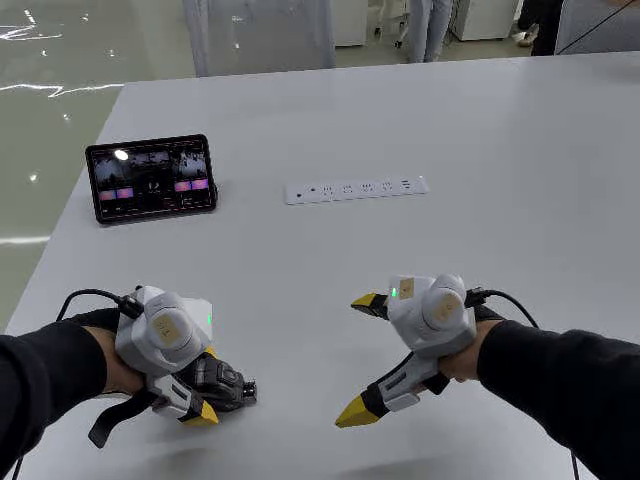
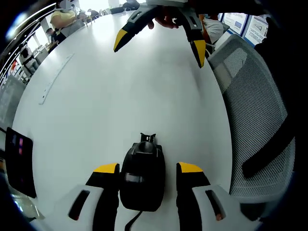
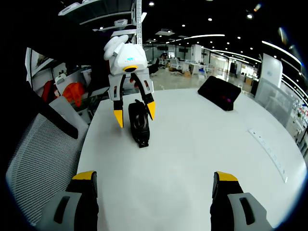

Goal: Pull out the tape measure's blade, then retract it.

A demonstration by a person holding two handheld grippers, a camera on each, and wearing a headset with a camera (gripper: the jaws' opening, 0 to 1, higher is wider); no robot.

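Note:
A black tape measure (image 1: 228, 384) lies low over the white table (image 1: 330, 260) at the near left, its blade hook (image 2: 147, 138) pointing away from the hand. My left gripper (image 1: 215, 385) is shut on its sides. Its yellow-tipped jaws straddle the tape measure's case (image 2: 143, 175) in the left gripper view. No blade is drawn out. My right gripper (image 1: 360, 356) stands open to the right, about a hand's width from the tape measure, with nothing between its fingertips (image 3: 224, 177). From the right gripper view the left gripper (image 3: 134, 114) stands over the tape measure (image 3: 139, 124).
A dark tablet (image 1: 151, 178) lies at the table's far left, and a white power strip (image 1: 356, 189) lies across the middle. A grey mesh chair (image 2: 255, 120) stands at the near table edge. People stand beyond the far end.

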